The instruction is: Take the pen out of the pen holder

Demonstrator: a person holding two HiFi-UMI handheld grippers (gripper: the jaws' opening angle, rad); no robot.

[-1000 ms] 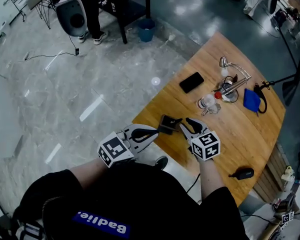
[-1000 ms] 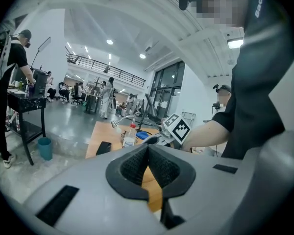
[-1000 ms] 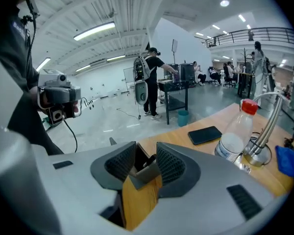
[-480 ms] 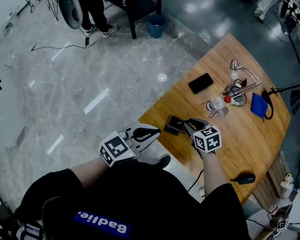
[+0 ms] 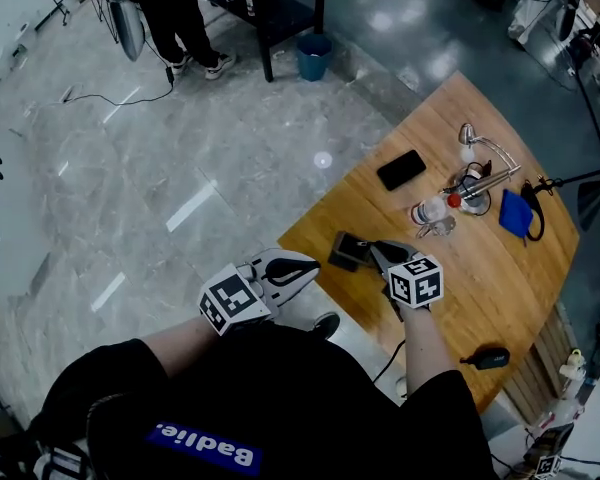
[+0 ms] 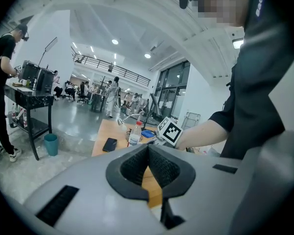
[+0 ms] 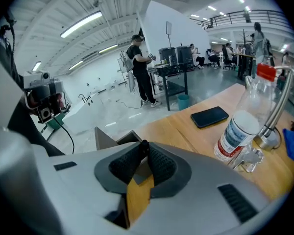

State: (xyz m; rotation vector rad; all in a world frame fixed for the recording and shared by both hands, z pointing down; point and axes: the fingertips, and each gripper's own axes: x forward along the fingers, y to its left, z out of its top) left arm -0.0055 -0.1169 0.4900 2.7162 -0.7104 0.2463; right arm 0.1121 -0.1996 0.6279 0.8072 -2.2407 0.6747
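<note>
Right tool (image 5: 376, 251) closing on pen (image 7: 143, 147) top in holder (image 5: 344, 251), pads touching it. Left tool (image 6: 148, 152) empty, jaws together, at desk (image 5: 480, 258) edge.

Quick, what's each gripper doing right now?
Left gripper: closed, nothing in it.
Right gripper: jaws closing on the pen, pads already touching it.

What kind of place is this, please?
Probably a big open lab or workshop hall: a polished stone floor, a black bench loaded with equipment, and an upper walkway with a railing.
</note>
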